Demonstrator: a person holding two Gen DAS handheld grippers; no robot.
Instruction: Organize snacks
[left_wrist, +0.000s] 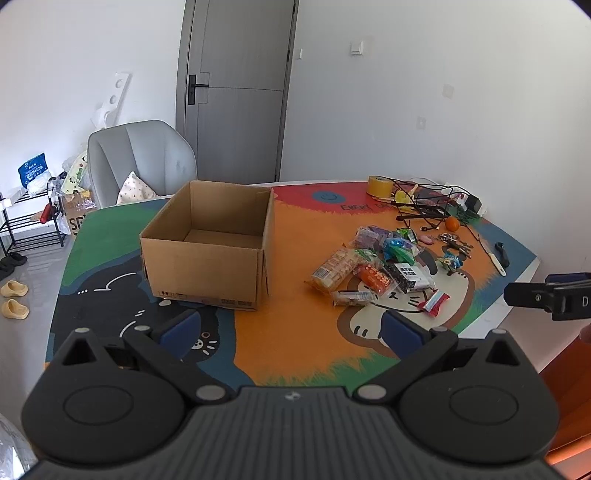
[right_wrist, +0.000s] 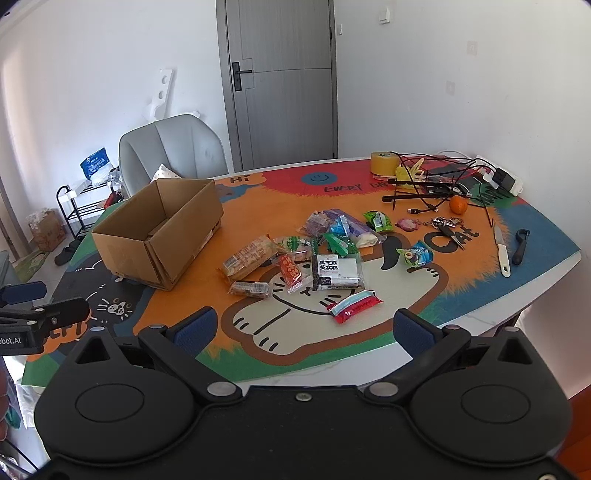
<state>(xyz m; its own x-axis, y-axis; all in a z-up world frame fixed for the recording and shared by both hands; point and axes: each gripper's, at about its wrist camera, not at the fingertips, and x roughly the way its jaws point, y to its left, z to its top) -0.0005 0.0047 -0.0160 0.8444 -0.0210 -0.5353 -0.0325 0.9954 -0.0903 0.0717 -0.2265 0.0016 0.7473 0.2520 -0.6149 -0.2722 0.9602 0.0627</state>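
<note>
Both grippers, left (left_wrist: 291, 334) and right (right_wrist: 304, 332), hover with fingers spread and empty over the table (right_wrist: 480, 317), snack packets (right_wrist: 295, 258) heaped beside an open cardboard box (right_wrist: 159, 236)

Brown cardboard box (right_wrist: 159, 236), cartoon-cat orange tablecloth (right_wrist: 258, 206), red-blue snack packet (right_wrist: 354, 302), blue-padded tongs (right_wrist: 303, 328).

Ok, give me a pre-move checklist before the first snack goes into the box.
1. Cardboard box open at the top and empty: ok.
2. Left gripper open, holding nothing: ok.
3. Right gripper open, holding nothing: ok.
4. Snack pile on the mat, apart from the box: ok.
5. Red-and-white packet lies alone at the near edge, easy first pick: ok.
6. Knife and cables apart from the snacks: ok.
</note>
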